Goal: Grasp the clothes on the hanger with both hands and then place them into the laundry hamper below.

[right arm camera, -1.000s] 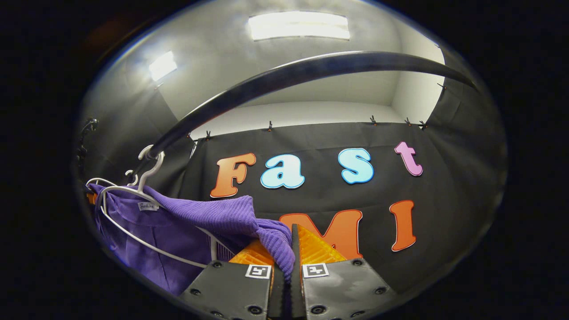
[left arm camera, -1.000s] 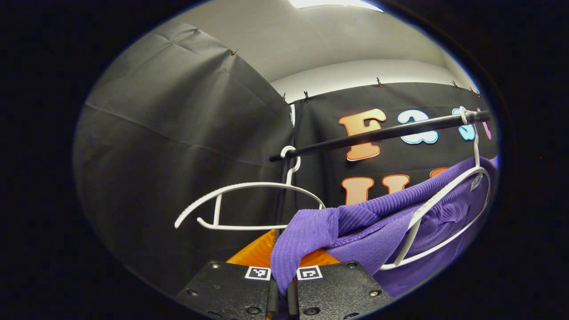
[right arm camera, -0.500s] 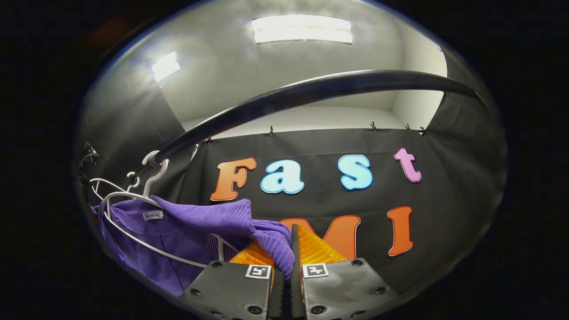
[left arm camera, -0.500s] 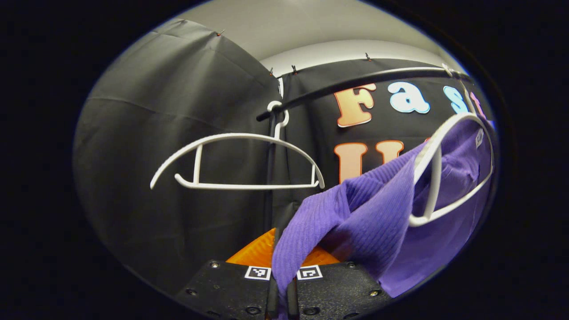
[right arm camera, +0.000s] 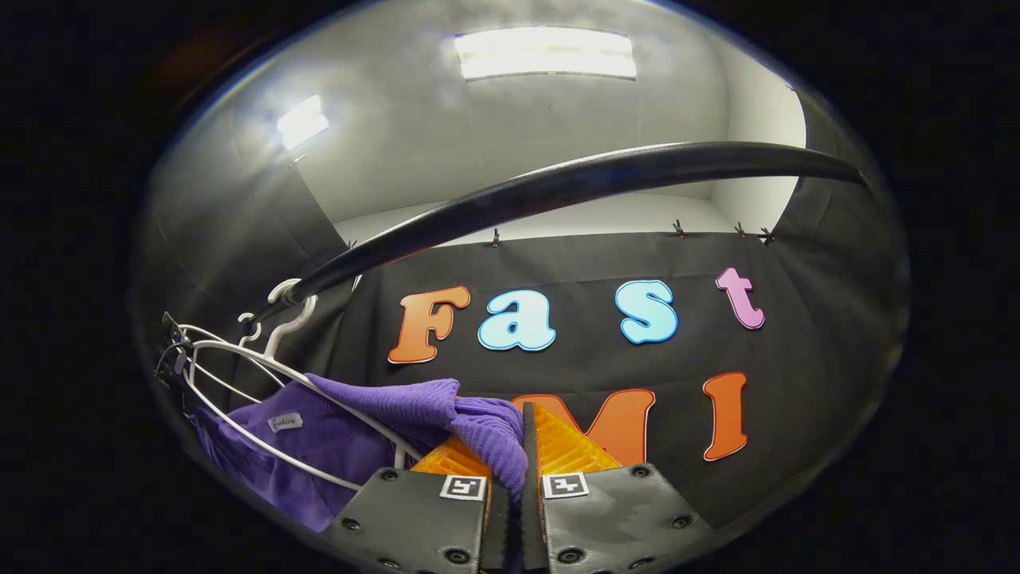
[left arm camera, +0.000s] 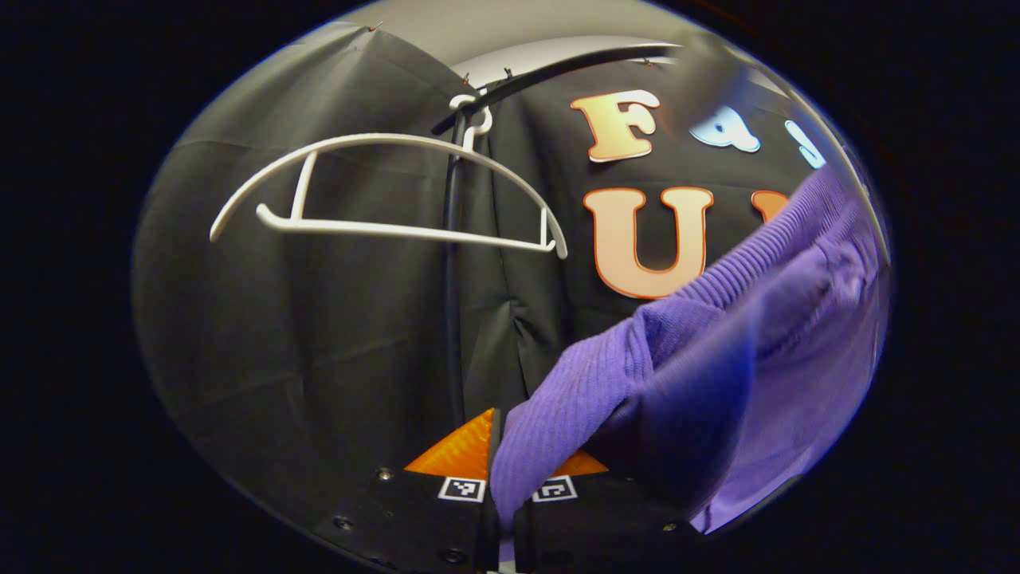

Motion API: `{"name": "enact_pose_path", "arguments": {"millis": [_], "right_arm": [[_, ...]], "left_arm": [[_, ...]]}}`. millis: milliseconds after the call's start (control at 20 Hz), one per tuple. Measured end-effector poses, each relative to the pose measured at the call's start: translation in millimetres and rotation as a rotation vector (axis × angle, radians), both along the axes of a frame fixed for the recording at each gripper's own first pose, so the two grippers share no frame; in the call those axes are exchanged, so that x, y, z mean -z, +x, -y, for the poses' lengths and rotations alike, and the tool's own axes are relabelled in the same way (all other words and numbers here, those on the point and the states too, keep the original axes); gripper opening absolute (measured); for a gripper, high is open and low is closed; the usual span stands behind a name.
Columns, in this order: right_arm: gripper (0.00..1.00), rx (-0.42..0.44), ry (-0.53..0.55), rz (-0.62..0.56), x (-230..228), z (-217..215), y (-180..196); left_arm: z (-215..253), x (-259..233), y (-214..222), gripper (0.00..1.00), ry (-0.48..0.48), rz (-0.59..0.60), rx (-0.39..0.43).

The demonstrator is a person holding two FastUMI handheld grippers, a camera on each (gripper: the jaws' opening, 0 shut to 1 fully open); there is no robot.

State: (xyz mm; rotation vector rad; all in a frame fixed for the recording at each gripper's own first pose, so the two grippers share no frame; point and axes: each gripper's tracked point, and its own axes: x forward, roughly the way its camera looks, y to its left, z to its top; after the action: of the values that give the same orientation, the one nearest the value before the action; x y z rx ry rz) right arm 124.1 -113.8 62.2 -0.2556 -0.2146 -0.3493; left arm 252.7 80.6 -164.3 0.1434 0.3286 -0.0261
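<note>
Both grippers are clamped on the purple top [left arm camera: 717, 351]: the left gripper [left arm camera: 504, 478] pinches one edge, the right gripper [right arm camera: 522, 470] another. It sags off a white hanger [right arm camera: 263, 399] under the rail [right arm camera: 558, 187]; a bare hanger [left arm camera: 382, 191] hangs nearby.

The right tool [right arm camera: 516, 446] pinches the purple sweater [right arm camera: 382, 414], which drapes a white hanger [right arm camera: 263, 375] under the black rail [right arm camera: 558, 187].

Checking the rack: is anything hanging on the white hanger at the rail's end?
No, the white hanger hangs bare from the rail.
</note>
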Motion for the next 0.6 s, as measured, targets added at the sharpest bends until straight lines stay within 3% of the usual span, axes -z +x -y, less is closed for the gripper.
{"name": "enact_pose_path", "arguments": {"millis": [450, 600], "right_arm": [[0.12, 0.096, -0.042, -0.011, 9, 41, 8], [0.12, 0.13, -0.011, 0.002, 16, 65, 12]], "left_arm": [[19, 10, -62, 0.1, -0.032, 0.014, 0.082], [26, 5, -77, 0.09, -0.049, 0.038, 0.089]]}}
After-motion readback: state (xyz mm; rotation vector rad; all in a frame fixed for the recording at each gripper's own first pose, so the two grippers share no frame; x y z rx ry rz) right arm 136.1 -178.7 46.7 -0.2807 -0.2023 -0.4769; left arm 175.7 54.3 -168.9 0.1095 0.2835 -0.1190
